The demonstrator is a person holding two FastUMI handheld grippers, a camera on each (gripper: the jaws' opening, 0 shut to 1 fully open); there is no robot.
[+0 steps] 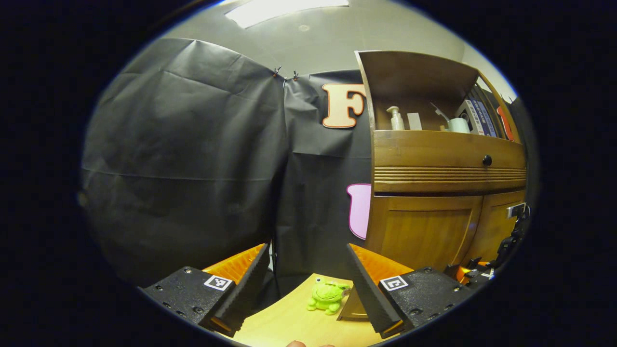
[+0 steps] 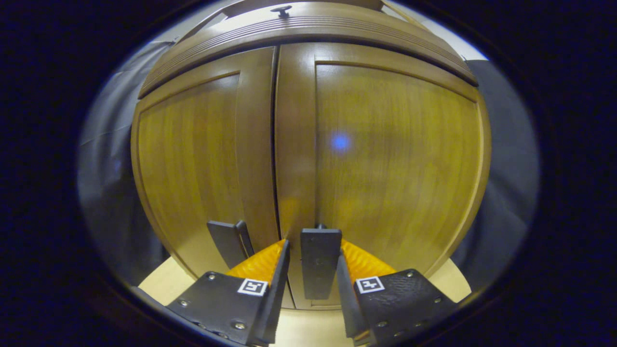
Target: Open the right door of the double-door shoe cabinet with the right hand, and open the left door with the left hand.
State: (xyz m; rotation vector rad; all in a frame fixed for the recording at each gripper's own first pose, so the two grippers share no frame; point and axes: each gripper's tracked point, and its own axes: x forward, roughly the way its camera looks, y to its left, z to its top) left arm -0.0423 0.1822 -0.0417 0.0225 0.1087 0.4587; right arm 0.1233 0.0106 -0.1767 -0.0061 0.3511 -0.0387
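Note:
The wooden shoe cabinet point(image 2: 395, 159) stands right in front of the right gripper view, with both doors closed. My right gripper point(image 2: 313, 241) has its fingers on either side of the right door's dark flat handle point(image 2: 320, 262). The right finger is against the handle, and a narrow gap shows on the left side. The left door's handle point(image 2: 231, 243) sits just to the left, untouched. In the left gripper view the cabinet point(image 1: 424, 231) is off to the right. My left gripper point(image 1: 308, 250) is wide open, holds nothing, and is well short of the doors. The right gripper point(image 1: 516, 231) shows at the cabinet's front.
A green plush frog point(image 1: 328, 296) lies on the light wooden surface point(image 1: 289, 323) between my left fingers and the cabinet's corner. Above the doors are a drawer with a round knob point(image 1: 487, 160) and an open shelf with a pump bottle point(image 1: 396, 118) and boxes.

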